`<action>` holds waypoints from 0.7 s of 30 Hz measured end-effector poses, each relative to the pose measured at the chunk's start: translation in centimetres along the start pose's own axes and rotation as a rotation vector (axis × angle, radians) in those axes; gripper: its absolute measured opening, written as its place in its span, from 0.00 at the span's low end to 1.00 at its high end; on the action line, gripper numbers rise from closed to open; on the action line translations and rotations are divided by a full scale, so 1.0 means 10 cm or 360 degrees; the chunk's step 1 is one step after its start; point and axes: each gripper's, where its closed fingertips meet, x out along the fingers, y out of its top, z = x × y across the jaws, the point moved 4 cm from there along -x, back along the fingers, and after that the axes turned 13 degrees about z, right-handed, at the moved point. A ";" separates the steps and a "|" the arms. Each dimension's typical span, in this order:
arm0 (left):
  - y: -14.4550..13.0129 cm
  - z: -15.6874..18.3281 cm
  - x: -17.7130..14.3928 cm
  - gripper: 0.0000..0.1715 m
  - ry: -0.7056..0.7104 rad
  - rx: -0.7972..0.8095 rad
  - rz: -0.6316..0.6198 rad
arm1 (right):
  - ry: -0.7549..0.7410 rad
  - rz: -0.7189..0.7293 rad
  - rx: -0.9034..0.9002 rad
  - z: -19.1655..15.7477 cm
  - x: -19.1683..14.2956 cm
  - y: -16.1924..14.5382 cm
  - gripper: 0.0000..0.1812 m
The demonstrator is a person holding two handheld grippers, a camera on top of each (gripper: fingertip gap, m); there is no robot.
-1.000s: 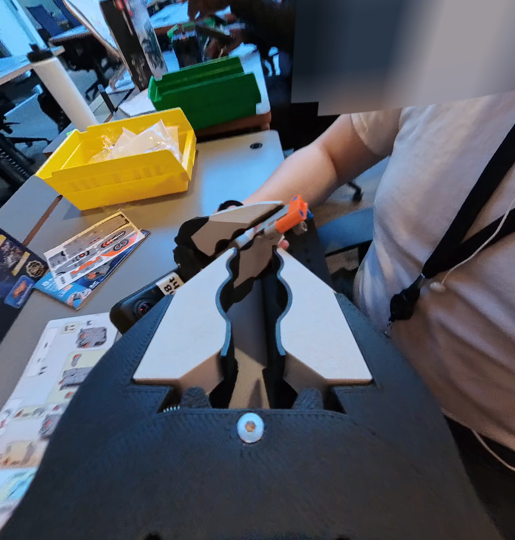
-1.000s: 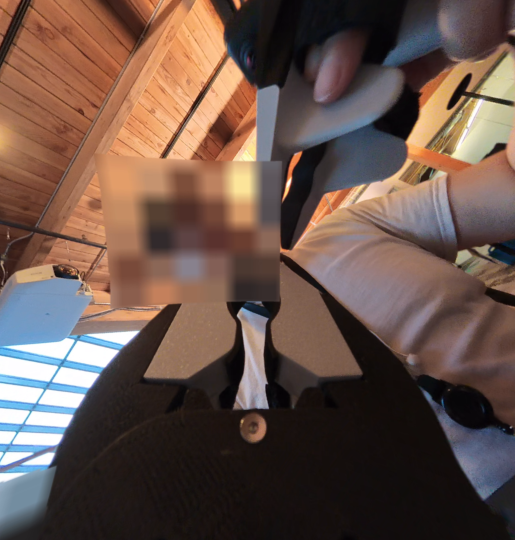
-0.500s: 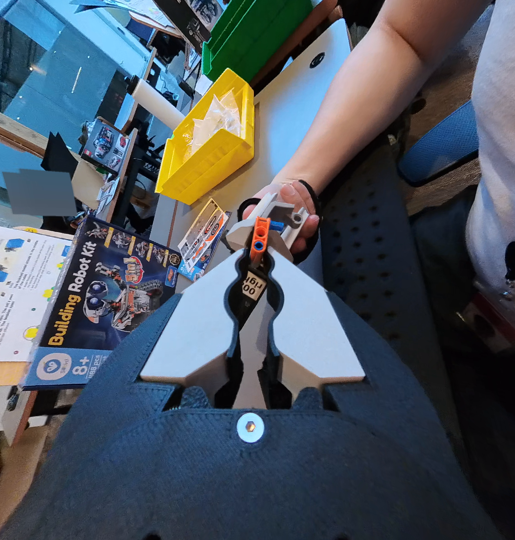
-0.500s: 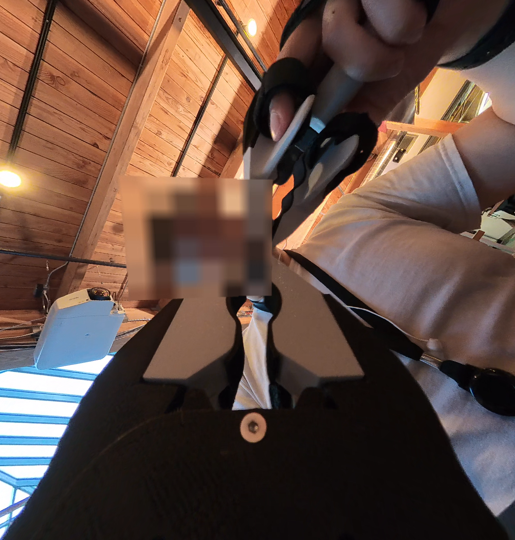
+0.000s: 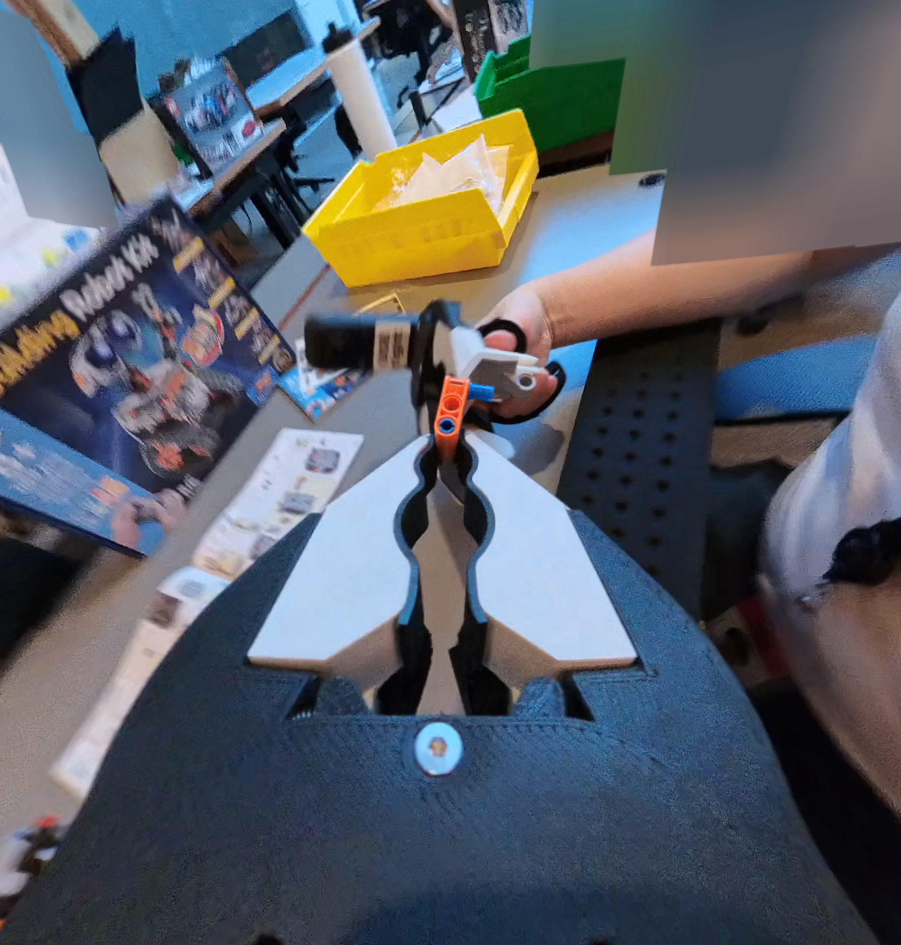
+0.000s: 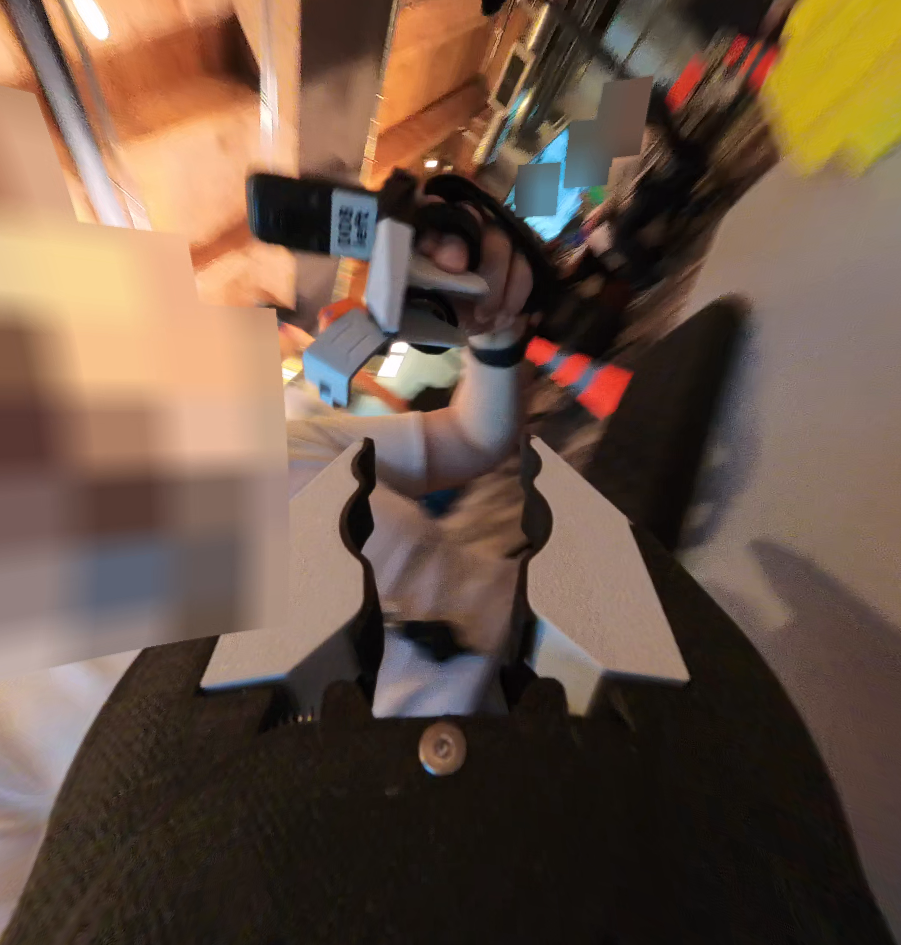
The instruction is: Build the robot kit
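Note:
My left gripper (image 5: 448, 446) is shut on an orange holed beam (image 5: 451, 409), held in the air above the table's near edge. A blue pin (image 5: 481, 391) joins the beam to a light grey part (image 5: 522, 379). My right gripper (image 5: 489, 358), held by a hand, is right behind this small assembly; I cannot tell if it touches it. In the blurred right wrist view my right gripper (image 6: 448, 445) is open and empty. There the left gripper (image 6: 382, 307) shows farther off, holding the grey and orange assembly (image 6: 343, 353).
A yellow bin (image 5: 428, 230) with clear bags stands on the grey table (image 5: 581, 215), with a green bin (image 5: 551, 97) behind it. A dark kit box (image 5: 121, 368) is at the left. Instruction sheets (image 5: 285, 491) lie below it. A black perforated chair seat (image 5: 637, 460) is on the right. About 5 centimeters separates my left fingertips from my right.
My right gripper has gone from shut to open and its view has swung down from the ceiling toward the left gripper. The left gripper still holds the orange beam.

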 end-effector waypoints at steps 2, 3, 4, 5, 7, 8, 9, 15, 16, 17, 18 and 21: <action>-0.15 -0.10 -0.04 0.03 -0.0031 -0.0296 -0.0028 | -0.0178 0.0062 -0.0800 0.00 -0.02 0.14 0.39; -0.23 -0.15 -0.05 0.03 -0.0039 -0.0419 -0.0043 | -0.0251 0.0075 -0.1232 -0.03 -0.03 0.18 0.43; -0.31 -0.19 -0.05 0.03 -0.0047 -0.0514 -0.0063 | -0.0320 0.0052 -0.1574 -0.06 -0.04 0.19 0.42; -0.39 -0.21 -0.06 0.03 -0.0057 -0.0576 -0.0091 | -0.0395 -0.0018 -0.1792 -0.06 -0.04 0.17 0.41; -0.52 -0.26 -0.06 0.03 -0.0044 -0.0626 -0.0134 | -0.0502 -0.0169 -0.1879 0.02 -0.04 0.10 0.43; -0.57 -0.27 -0.05 0.03 -0.0052 -0.0646 -0.0161 | -0.0570 -0.0204 -0.1871 0.07 -0.04 0.09 0.43; -0.61 -0.27 -0.04 0.03 -0.0067 -0.0668 -0.0180 | -0.0607 -0.0221 -0.1884 0.11 -0.02 0.09 0.38; -0.71 -0.25 0.02 0.03 -0.0129 -0.0704 -0.0227 | -0.0525 -0.0255 -0.1822 0.17 0.09 -0.05 0.25; -0.72 -0.24 0.03 0.03 -0.0138 -0.0691 -0.0242 | -0.0505 -0.0225 -0.1780 0.16 0.10 -0.04 0.26; -0.73 -0.23 0.04 0.03 -0.0148 -0.0681 -0.0256 | -0.0481 -0.0190 -0.1741 0.14 0.11 -0.03 0.26; -0.74 -0.22 0.05 0.03 -0.0154 -0.0676 -0.0270 | -0.0462 -0.0157 -0.1706 0.12 0.11 -0.01 0.26; -0.76 -0.21 0.07 0.03 -0.0171 -0.0685 -0.0296 | -0.0415 -0.0116 -0.1651 0.08 0.10 0.01 0.25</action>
